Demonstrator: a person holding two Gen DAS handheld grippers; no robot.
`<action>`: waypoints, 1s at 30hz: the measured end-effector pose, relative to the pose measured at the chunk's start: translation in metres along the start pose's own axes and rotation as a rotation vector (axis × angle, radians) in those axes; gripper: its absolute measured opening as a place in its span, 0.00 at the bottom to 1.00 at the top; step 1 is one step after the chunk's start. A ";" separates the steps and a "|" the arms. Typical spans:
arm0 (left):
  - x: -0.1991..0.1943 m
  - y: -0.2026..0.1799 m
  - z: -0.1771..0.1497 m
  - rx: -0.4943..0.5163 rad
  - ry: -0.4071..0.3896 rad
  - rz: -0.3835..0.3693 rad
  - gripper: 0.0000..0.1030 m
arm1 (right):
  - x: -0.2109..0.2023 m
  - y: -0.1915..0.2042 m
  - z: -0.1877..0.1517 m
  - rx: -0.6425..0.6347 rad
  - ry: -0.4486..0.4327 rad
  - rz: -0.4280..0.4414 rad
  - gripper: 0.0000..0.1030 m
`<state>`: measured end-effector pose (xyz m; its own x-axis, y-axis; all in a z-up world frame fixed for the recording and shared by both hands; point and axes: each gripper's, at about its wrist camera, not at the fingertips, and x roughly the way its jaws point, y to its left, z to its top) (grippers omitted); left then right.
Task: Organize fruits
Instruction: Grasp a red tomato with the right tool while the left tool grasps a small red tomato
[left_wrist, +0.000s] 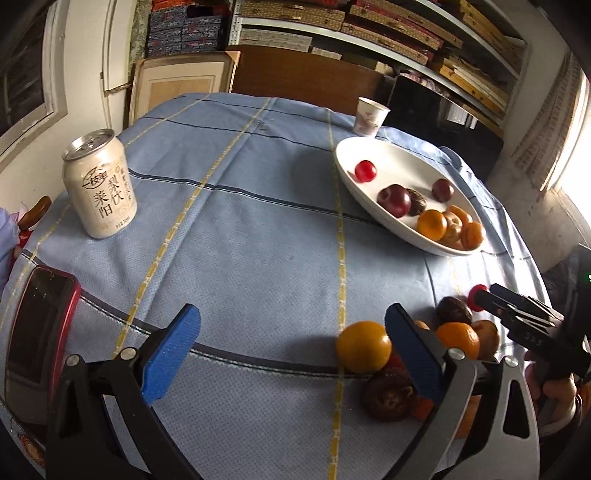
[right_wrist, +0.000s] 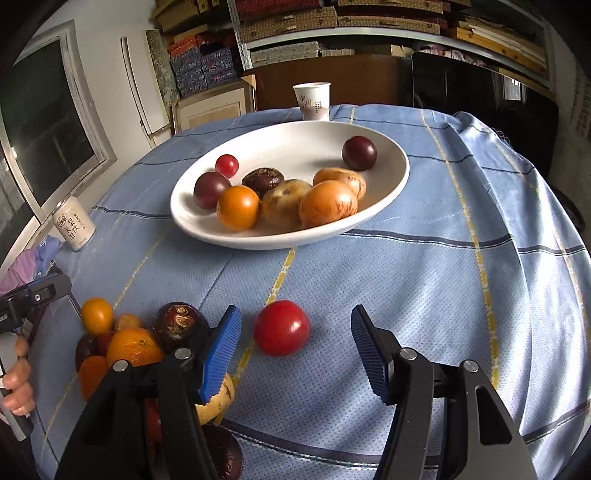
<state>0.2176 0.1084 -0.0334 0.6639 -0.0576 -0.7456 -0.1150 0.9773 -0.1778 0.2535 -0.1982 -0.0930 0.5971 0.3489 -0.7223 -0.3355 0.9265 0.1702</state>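
A white oval plate (left_wrist: 373, 151) (right_wrist: 295, 147) holds several fruits: oranges, dark plums, a small red tomato. Loose fruits (left_wrist: 456, 336) (right_wrist: 135, 345) lie in a heap at the near edge of the blue cloth. My left gripper (left_wrist: 293, 314) is open wide over bare cloth, and an orange fruit (left_wrist: 360, 347) sits just inside its right finger, untouched. My right gripper (right_wrist: 294, 314) (left_wrist: 487, 295) is open around a red tomato (right_wrist: 282, 326) (left_wrist: 476, 297) on the cloth. There are gaps between the tomato and both blue pads.
A pale drink can (left_wrist: 99, 188) (right_wrist: 74, 223) stands at the far left. A paper cup (left_wrist: 369, 116) (right_wrist: 312, 99) stands behind the plate. A phone in a red case (left_wrist: 37, 332) lies at the near left edge. A person's hand (right_wrist: 18, 384) holds the left gripper's handle.
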 end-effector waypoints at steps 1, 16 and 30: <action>0.000 -0.001 0.000 0.001 0.000 -0.001 0.95 | 0.001 0.000 -0.001 0.002 0.003 0.001 0.57; 0.000 0.000 -0.001 -0.005 0.003 0.006 0.95 | 0.011 0.000 -0.003 0.015 0.028 0.027 0.42; 0.016 -0.023 -0.011 0.087 0.099 -0.153 0.61 | 0.003 -0.007 0.000 0.064 -0.005 0.029 0.31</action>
<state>0.2225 0.0824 -0.0484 0.5922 -0.2225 -0.7745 0.0486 0.9692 -0.2412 0.2575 -0.2040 -0.0966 0.5917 0.3768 -0.7127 -0.3060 0.9229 0.2339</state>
